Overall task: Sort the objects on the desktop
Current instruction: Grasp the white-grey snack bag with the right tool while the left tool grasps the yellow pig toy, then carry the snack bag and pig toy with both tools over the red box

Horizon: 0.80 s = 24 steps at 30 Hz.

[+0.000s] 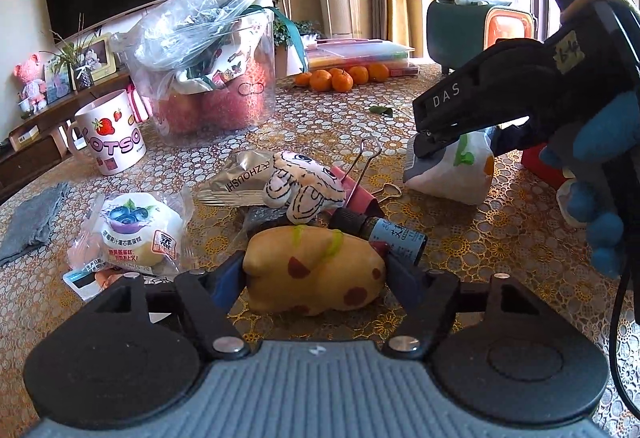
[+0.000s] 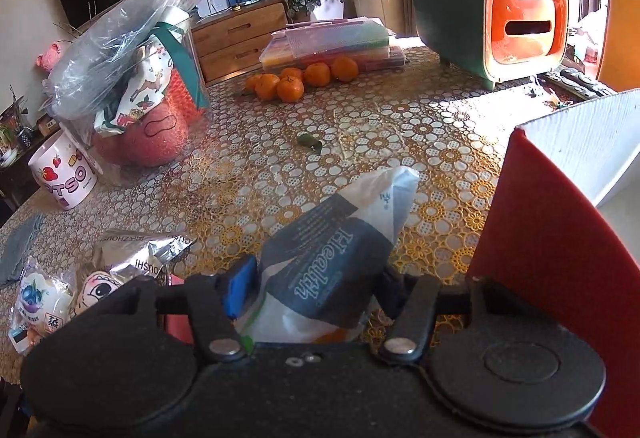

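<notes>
Yellow and soft, a spotted toy (image 1: 316, 270) lies on the lace-patterned table (image 1: 480, 238) between the fingers of the left gripper (image 1: 316, 272), whose pads sit against its two ends in a pinch. Crowding it from behind are a small dark bottle (image 1: 384, 234), a pink binder clip (image 1: 356, 190), a white plush figure (image 1: 304, 186) and a silver foil packet (image 1: 236, 178); a blueberry cake packet (image 1: 132, 234) lies to its left. Farther back stand a strawberry mug (image 1: 112, 134), a clear tub (image 1: 212, 70) stuffed with plastic bags, and a pile of tangerines (image 1: 340, 78).

The right gripper (image 2: 316, 290) pinches a white and grey snack bag (image 2: 340, 246), which it holds just over the table. Only the left wrist view shows the gloved hand (image 1: 600, 198) holding that gripper, and the toy itself. Only the right wrist view shows a red and white container (image 2: 560, 238) close on the right, and the orange front of the green box (image 2: 492, 26).
</notes>
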Motion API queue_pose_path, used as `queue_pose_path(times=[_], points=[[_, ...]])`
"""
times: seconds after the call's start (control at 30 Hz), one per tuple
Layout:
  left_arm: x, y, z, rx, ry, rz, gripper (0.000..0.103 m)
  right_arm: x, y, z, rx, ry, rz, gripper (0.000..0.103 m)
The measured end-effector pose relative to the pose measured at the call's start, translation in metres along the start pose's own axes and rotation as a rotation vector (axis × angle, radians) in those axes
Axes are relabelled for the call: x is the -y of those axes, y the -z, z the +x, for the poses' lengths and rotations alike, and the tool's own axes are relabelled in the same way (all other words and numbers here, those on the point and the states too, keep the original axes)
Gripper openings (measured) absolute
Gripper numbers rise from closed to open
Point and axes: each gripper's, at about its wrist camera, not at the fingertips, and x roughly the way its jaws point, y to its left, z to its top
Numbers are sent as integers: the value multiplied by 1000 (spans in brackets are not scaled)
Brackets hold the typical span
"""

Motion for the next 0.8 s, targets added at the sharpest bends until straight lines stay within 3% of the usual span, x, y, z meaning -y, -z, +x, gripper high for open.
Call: queue_pose_path(times=[0.3,0.8], points=[[-1,-3,-9,-9,14,-33,71,3,1,-15,-2,-30,5,46],[3,-11,-47,4,29,-80,71,12,6,-69,25,-89,30,41]])
